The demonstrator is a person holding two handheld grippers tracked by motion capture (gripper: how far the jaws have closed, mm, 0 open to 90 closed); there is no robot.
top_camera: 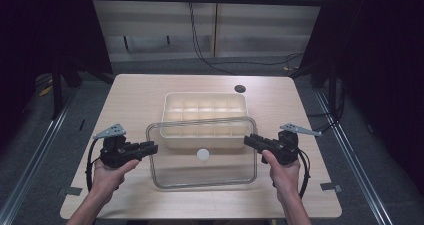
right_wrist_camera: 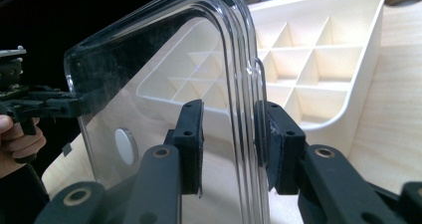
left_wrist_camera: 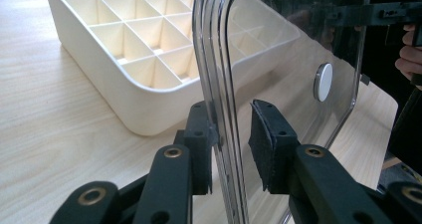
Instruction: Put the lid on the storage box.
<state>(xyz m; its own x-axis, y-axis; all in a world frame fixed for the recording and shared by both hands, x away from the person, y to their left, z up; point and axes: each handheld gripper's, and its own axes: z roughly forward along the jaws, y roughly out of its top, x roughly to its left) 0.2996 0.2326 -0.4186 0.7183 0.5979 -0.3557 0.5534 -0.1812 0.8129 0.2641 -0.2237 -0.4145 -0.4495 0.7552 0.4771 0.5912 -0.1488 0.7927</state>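
The clear lid [top_camera: 202, 155] hangs over the near half of the desk [top_camera: 135, 92], one claw at each short edge, its far long edge overlapping the near wall of the cream tray [top_camera: 205, 116]. One white round knob [top_camera: 203, 154] sits at its middle. The left claw [top_camera: 150, 148] straddles the lid's left rim: in the left gripper view one pad [left_wrist_camera: 201, 134] touches the rim while the other stands just apart, so it is not fully clamped. The right claw [top_camera: 250, 140] has both pads pressed on the right rim, clamped. Bare desk lies left, right and near of the lid. Beyond, the single tray, divided into many square cells, sits mid-desk, with one dark round hole [top_camera: 240, 89] near the far right edge.
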